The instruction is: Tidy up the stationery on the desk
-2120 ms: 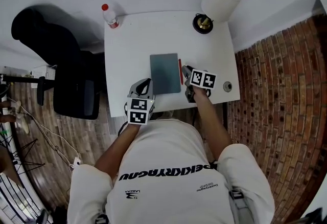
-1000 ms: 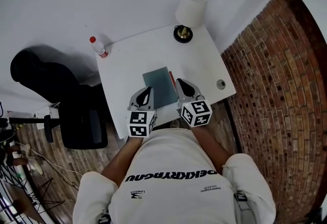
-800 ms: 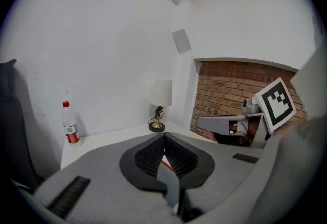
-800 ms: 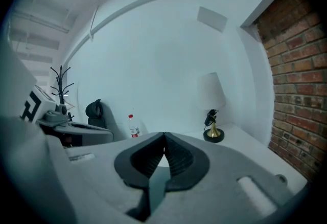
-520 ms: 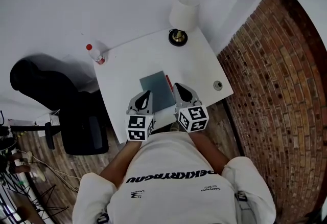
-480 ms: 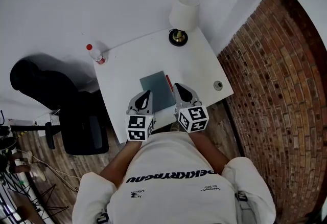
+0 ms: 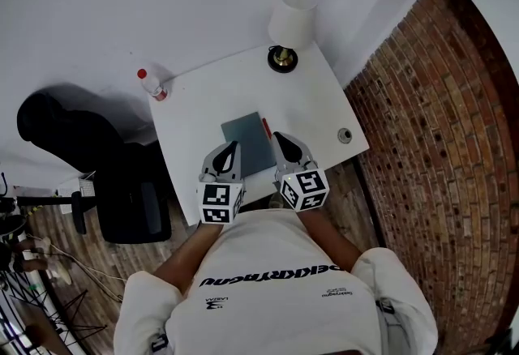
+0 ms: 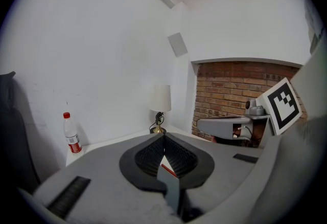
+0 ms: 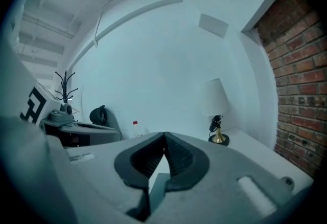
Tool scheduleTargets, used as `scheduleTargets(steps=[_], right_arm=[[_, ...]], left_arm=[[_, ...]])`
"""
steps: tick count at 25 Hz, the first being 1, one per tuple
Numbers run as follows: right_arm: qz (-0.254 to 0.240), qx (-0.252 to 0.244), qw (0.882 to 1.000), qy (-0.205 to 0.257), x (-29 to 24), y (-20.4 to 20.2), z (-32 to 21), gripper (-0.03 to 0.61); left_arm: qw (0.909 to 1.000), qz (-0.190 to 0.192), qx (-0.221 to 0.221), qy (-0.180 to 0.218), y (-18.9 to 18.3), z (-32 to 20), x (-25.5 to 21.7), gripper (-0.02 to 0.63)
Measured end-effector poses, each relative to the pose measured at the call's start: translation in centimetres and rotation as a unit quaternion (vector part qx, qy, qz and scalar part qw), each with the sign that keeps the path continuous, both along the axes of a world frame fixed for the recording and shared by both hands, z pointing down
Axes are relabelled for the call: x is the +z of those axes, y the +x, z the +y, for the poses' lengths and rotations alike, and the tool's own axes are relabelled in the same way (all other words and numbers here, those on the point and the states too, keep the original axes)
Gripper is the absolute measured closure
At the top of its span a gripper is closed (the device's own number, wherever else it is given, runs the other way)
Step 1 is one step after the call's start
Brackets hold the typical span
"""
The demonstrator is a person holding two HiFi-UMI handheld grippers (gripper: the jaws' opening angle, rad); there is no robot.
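– Notebook first: where is it?
– Flat at the middle of the desk, with the red pen along its right edge. Whether the two touch, I cannot tell.
– And the tools?
– Left tool sits at the notebook's lower left corner and right tool at its lower right. Both have their jaws pressed together with nothing between them.
– So what could go wrong?
– My guess is the pen. It is round and loose, and the right tool's closed tip is near its lower end, so a careless forward push could roll it toward the right side of the desk. Closed jaws also cannot pick anything up; they would only shove the notebook askew.
– Anything further out?
– Lamp at the upper right corner and bottle at the upper left are well apart from all this.
– What differs from two seconds ago?
– Then the right tool reached up beside the pen. Now it is drawn back to the lower edge of the desk, level with the left one. Notebook and pen lie as before, though the desk appears smaller and tilted.
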State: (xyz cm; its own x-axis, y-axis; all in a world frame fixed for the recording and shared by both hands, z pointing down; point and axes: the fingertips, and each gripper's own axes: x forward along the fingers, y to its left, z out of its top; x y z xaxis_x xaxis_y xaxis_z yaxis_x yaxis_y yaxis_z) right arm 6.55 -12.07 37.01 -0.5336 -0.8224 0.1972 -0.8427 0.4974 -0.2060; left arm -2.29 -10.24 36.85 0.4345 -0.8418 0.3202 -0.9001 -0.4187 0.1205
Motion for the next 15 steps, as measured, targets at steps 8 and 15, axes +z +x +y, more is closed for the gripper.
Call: scheduleTargets(steps=[8,15], right_arm=[[-0.004,-0.001,1.0,-0.001,-0.8,0.4,0.3,0.586],[0.002,-0.003,1.0,-0.001,-1.3,0.6,0.8,0.586]], left_arm=[[0.9998,0.0,-0.016,0.011,-0.1,0.5,-0.9,0.615],[0.9998,0.009,-0.013,0.012,0.6,1.3,-1.6,0.615]])
